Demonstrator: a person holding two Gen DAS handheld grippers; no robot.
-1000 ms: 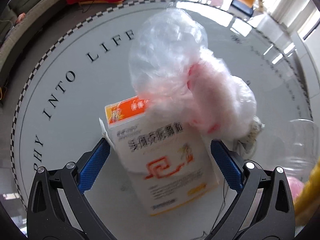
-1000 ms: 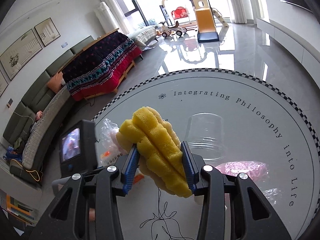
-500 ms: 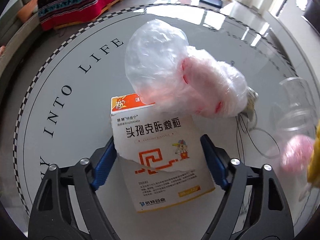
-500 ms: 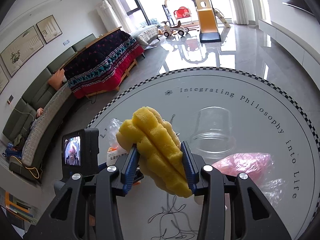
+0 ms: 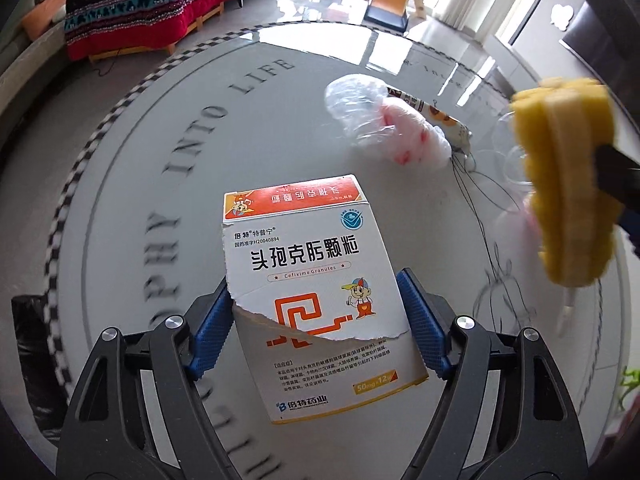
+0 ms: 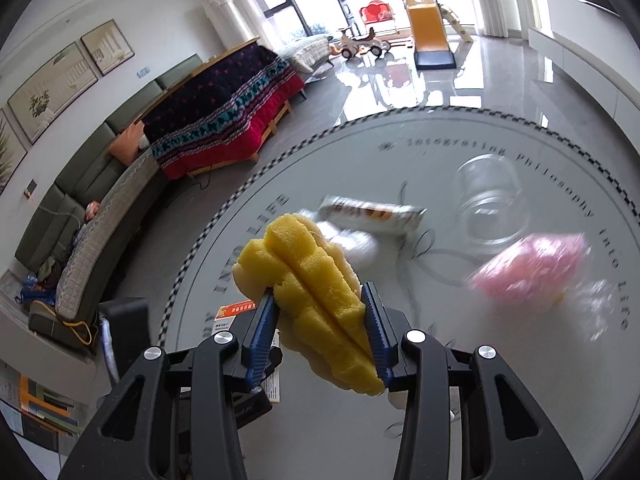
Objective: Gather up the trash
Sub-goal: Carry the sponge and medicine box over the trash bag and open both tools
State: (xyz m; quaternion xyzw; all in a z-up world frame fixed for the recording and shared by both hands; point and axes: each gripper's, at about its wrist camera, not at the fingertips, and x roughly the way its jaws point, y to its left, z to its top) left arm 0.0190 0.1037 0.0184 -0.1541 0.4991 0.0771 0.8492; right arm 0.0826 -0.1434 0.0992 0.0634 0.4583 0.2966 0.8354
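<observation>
While the left gripper (image 5: 316, 320) clamps the torn medicine box (image 5: 316, 280) between its blue pads and holds it over the near side of the round table (image 5: 120, 184), the right gripper (image 6: 320, 336) is squeezed shut on a yellow sponge (image 6: 308, 292). Both hands are loaded, so the step in hand looks like carrying these two pieces away; the next move probably calls for reaching whatever bin or bag takes the trash, which no view shows, and letting go there.

The box is white card with an orange top flap, bold black print and a cartoon child; its front panel is ripped across, so it may flex under the pads. More trash lies toward the middle of the table: a crumpled clear bag with red marks (image 5: 384, 128), a printed wrapper (image 6: 372, 212) just beside it, a clear plastic cup (image 6: 488, 196) on its side, and a blurred pink packet (image 6: 528, 268) near the right edge.
</observation>
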